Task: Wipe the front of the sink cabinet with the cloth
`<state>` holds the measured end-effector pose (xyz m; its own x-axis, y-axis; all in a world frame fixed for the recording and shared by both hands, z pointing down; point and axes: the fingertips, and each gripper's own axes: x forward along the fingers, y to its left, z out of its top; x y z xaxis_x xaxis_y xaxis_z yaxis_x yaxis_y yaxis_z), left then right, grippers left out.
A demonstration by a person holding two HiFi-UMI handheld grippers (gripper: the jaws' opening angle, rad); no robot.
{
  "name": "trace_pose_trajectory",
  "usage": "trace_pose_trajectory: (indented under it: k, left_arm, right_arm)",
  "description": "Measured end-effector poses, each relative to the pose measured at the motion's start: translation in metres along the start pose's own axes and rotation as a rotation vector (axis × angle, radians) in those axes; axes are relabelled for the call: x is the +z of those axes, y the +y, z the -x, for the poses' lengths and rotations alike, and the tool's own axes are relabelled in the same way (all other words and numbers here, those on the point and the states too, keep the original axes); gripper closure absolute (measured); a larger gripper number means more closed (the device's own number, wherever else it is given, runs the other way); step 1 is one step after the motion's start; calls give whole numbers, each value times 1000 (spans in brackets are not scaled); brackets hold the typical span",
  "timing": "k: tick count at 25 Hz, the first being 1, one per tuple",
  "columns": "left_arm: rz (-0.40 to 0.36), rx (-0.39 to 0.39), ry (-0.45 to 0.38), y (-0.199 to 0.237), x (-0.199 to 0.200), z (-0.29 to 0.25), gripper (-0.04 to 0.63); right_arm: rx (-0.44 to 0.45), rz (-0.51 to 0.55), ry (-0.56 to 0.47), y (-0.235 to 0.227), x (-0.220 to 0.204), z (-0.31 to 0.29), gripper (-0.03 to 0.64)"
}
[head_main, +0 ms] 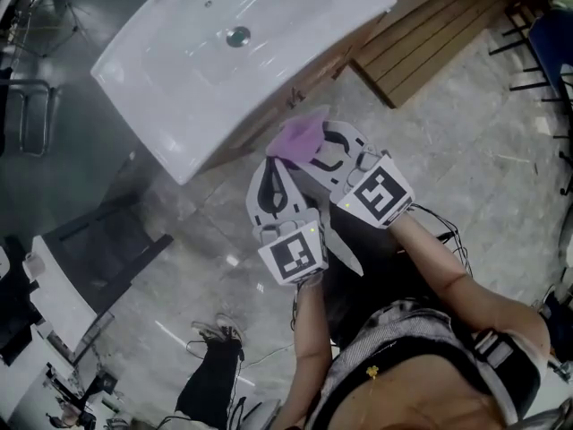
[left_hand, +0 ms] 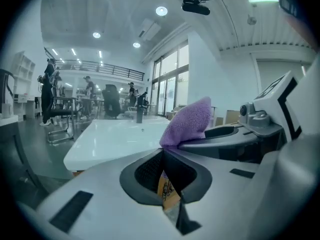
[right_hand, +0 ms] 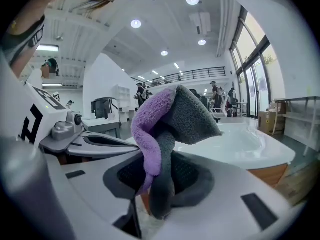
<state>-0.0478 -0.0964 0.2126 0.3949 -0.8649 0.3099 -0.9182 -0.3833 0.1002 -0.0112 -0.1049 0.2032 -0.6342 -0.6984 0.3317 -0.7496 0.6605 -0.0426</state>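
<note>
The purple-and-grey cloth (head_main: 298,136) is clamped between the jaws of the right tool (head_main: 315,149) and is bunched above them. The jaws of the left tool (head_main: 272,170) are pressed together on nothing, just beside. The cloth is held near the wooden sink cabinet front (head_main: 300,86), below the white sink (head_main: 152,88).

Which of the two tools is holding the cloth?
The right tool: its jaws clamp the purple cloth. The left tool is shut with nothing in it.
</note>
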Motion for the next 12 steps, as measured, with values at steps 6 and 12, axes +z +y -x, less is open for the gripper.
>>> trace_pose_trajectory:
  k: [6, 12]
  left_arm:
    - [2, -7, -47, -11, 59, 25, 589]
    - [-9, 1, -40, -24, 108, 48, 589]
  right_arm:
    - [28, 98, -13, 9, 59, 30, 443]
    - [69, 119, -11, 12, 105, 63, 443]
